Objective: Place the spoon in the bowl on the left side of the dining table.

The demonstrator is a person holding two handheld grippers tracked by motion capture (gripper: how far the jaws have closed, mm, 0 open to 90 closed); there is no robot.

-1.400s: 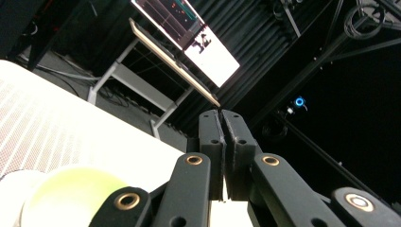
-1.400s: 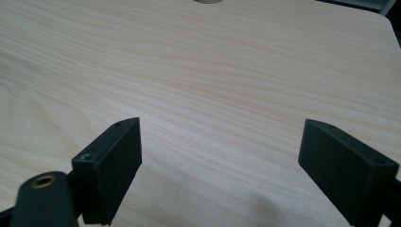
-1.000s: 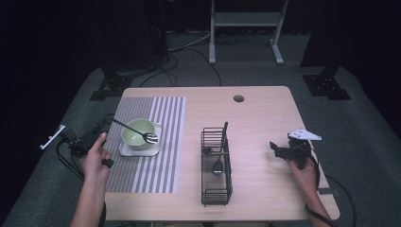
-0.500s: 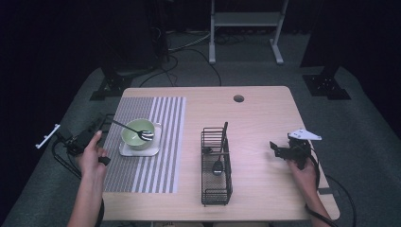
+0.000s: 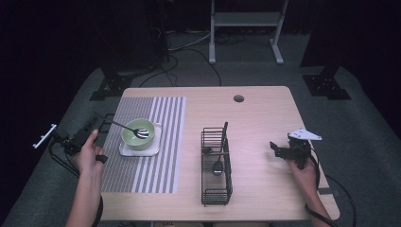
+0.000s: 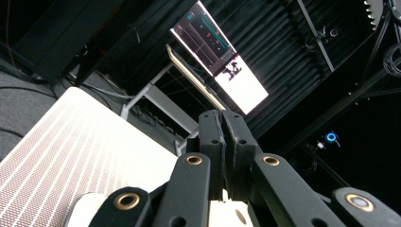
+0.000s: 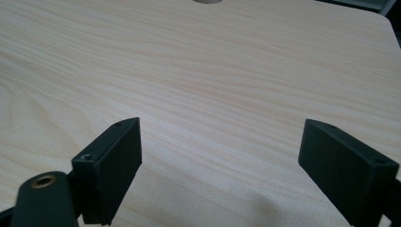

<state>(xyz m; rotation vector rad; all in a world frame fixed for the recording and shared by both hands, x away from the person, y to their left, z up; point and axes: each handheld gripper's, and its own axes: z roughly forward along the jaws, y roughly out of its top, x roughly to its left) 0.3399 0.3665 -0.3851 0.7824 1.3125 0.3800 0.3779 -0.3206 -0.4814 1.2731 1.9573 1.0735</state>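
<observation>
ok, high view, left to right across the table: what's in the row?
left gripper → striped placemat with green bowl on a white plate → black wire basket → right gripper

The high view is looking forward and down from above the person's side, taking in the whole table (image 5: pixel 265 118), the dark floor around it and a stand beyond the far edge. The left gripper view is riding low off the table's left edge, tilting steeply upward and across the striped mat (image 6: pixel 56 151) toward a lit screen (image 6: pixel 220 56) and the dark ceiling; it is sharing the mat (image 5: pixel 146 142) with the high view. The right gripper view is sitting very close above the bare wood (image 7: pixel 198 80), facing along it toward the round hole (image 7: pixel 207 2) near the far edge, which is also appearing in the high view (image 5: pixel 239 98).
</observation>
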